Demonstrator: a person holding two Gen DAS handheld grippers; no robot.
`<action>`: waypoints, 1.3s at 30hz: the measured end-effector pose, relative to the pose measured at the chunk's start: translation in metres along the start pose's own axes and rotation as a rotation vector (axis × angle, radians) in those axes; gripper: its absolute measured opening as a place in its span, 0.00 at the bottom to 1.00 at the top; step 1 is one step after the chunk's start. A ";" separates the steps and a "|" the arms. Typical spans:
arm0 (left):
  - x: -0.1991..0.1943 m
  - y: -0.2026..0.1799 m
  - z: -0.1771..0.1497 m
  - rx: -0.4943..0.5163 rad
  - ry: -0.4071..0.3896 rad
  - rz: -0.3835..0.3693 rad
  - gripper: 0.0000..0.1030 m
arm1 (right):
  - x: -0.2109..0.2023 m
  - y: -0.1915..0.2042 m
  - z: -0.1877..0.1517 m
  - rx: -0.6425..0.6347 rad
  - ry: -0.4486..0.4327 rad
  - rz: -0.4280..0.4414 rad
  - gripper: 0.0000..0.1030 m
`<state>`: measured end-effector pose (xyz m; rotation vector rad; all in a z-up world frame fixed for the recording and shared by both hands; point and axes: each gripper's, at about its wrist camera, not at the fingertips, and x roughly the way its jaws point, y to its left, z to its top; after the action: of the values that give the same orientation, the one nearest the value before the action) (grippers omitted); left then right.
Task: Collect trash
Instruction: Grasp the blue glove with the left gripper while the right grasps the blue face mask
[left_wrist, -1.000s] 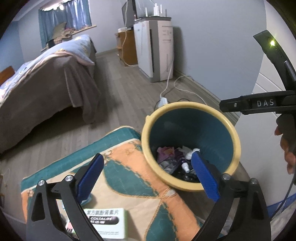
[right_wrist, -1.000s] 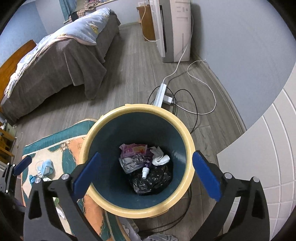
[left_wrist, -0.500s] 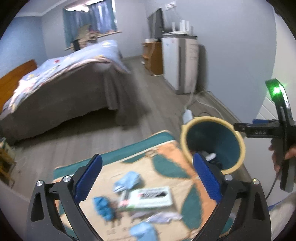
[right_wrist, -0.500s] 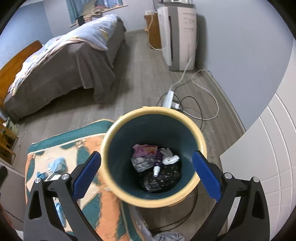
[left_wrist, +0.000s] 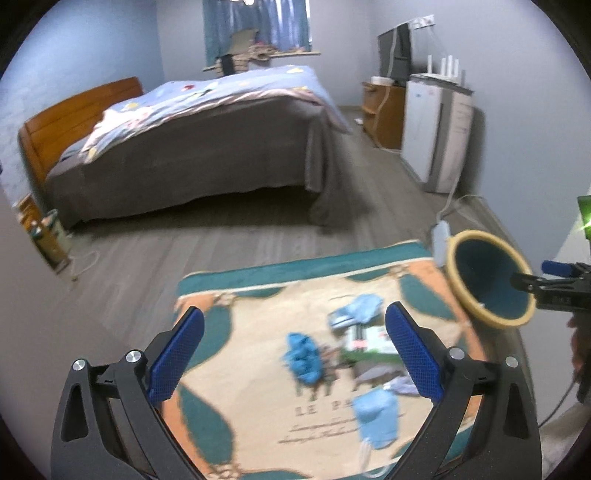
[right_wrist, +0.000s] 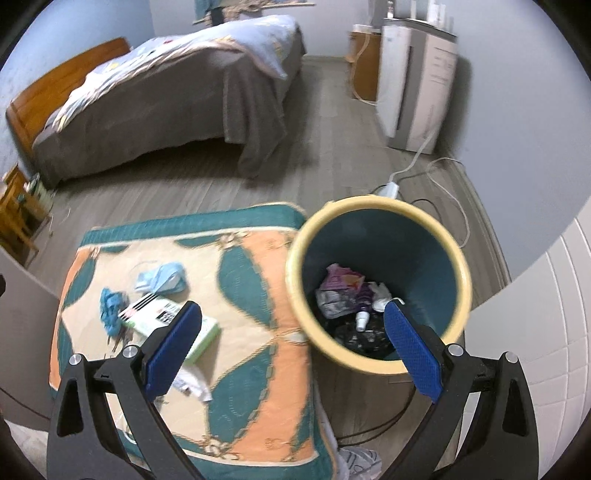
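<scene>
A teal bin with a yellow rim stands on the floor at the rug's right edge, holding crumpled wrappers, a black bag and a small bottle. On the patterned rug lie a green-and-white box, light blue face masks and a crumpled blue piece. My left gripper hangs open above the rug's trash, empty. My right gripper is open and empty above the bin's left rim.
A bed with a grey cover fills the back left. A white appliance and a wooden cabinet stand along the right wall. A power strip and cables lie on the floor behind the bin.
My left gripper has pulled back and swung left from the bin to over the rug's trash. The right gripper has shifted left, so the bin now sits right of centre.
</scene>
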<state>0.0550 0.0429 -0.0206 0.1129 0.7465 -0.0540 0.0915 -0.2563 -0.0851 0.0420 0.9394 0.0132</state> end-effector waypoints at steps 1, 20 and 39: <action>0.000 0.007 -0.004 -0.005 0.002 0.008 0.94 | 0.003 0.010 -0.001 -0.011 0.010 0.005 0.94; 0.018 0.071 -0.012 -0.062 0.016 0.051 0.95 | 0.029 0.106 0.042 -0.057 0.078 0.071 0.94; 0.123 0.033 -0.049 0.039 0.166 0.054 0.95 | 0.117 0.127 0.042 -0.117 0.184 0.034 0.94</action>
<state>0.1151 0.0810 -0.1376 0.1762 0.9076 -0.0083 0.1950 -0.1274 -0.1495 -0.0526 1.1207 0.1050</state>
